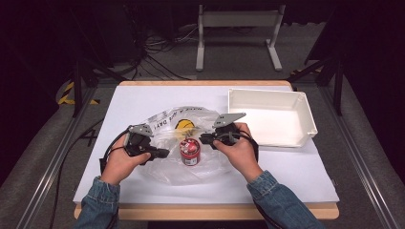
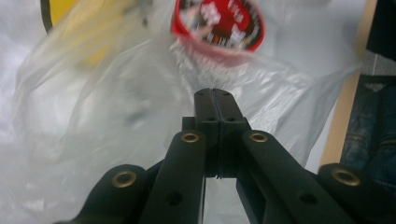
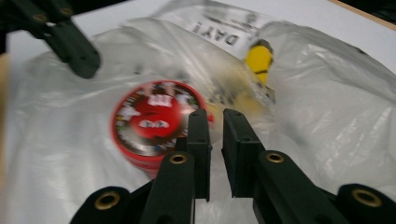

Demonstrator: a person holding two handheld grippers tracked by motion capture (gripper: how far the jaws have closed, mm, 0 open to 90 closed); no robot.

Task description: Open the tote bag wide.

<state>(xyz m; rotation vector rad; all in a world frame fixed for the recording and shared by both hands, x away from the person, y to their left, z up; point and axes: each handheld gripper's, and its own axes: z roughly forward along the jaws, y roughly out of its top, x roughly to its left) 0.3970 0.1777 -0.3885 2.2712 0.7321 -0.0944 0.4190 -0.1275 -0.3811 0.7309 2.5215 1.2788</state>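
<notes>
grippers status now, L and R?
Left gripper: jaws shut, apparently pinching the plastic bag.
Right gripper: jaws slightly apart, nothing clearly gripped.

Your high view is evenly lit on the white table (image 1: 143, 186), dark beyond it. Both gripper views smear the plastic bag (image 2: 93, 93) and red tin (image 3: 149, 121) with motion blur.

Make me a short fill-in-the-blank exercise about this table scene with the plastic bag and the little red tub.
1. The red tub stands on the clear plastic bag, between the two hand-held ____.
2. The jaws of the left hand-held gripper are fully ____.
3. The white bin at the table's far right corner holds ____.
4. The bag carries a printed face coloured ____.

Missing words: grippers; shut; nothing; yellow
</notes>
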